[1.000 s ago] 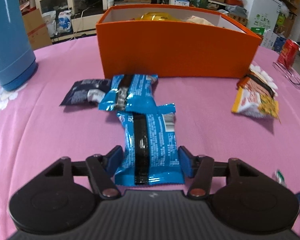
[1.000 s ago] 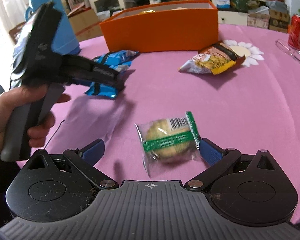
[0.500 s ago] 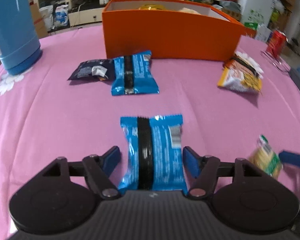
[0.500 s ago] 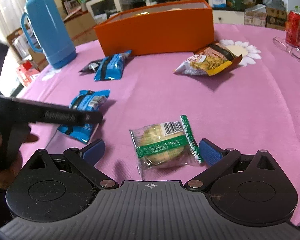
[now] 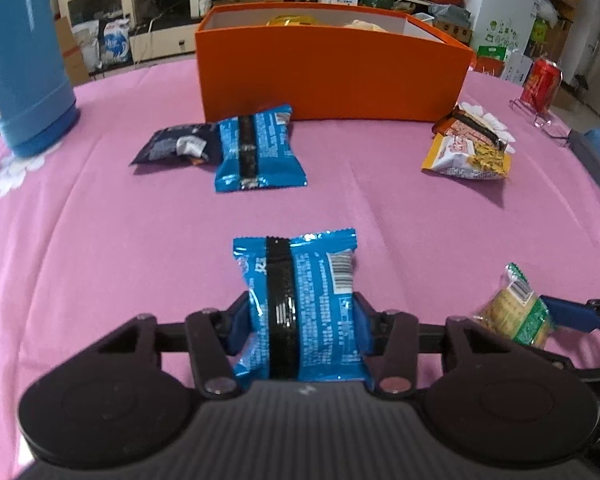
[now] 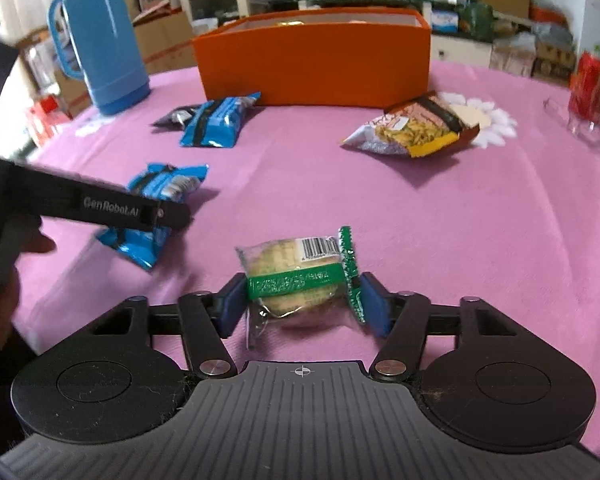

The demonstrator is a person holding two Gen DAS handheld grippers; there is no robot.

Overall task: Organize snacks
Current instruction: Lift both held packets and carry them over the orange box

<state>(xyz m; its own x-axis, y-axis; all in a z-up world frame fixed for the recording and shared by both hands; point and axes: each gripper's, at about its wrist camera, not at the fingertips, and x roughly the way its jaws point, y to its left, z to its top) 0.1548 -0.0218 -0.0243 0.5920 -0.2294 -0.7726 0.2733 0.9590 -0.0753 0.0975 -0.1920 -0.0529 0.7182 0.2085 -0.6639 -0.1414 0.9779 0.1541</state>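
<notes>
A round worktop (image 5: 380, 200) covered in pink cloth fills both wrist views. At its far side stands an open orange box (image 5: 332, 76) with some snacks already inside, and a tall blue thermos (image 5: 20, 60) stands far left. Loose on the cloth lie a second blue packet (image 5: 256, 148) overlapping a dark wrapper (image 5: 172, 146) just in front of the box, and a yellow and brown crisp bag (image 5: 470, 148) at far right beside a red can (image 5: 542, 80).

Nearest the camera, the left gripper (image 5: 298, 324) has just been closing its jaws, and they now pinch the lower sides of a blue snack packet (image 5: 300, 304) that lies on the cloth. To its right, the right gripper (image 6: 300, 300) has likewise just been closing, and its jaws now press on a clear-wrapped biscuit with a green band (image 6: 296, 276), one pad meeting only the crimped end seal.

Risks, as a judgement: both packets are soft, air-filled and slippery, so a lift could let them slide out or swing. The biscuit may crack under pressure, or twist free where the pad catches only the thin seal. The two grippers work close together and could collide on the way to the box, and a low carry could clip its near wall
</notes>
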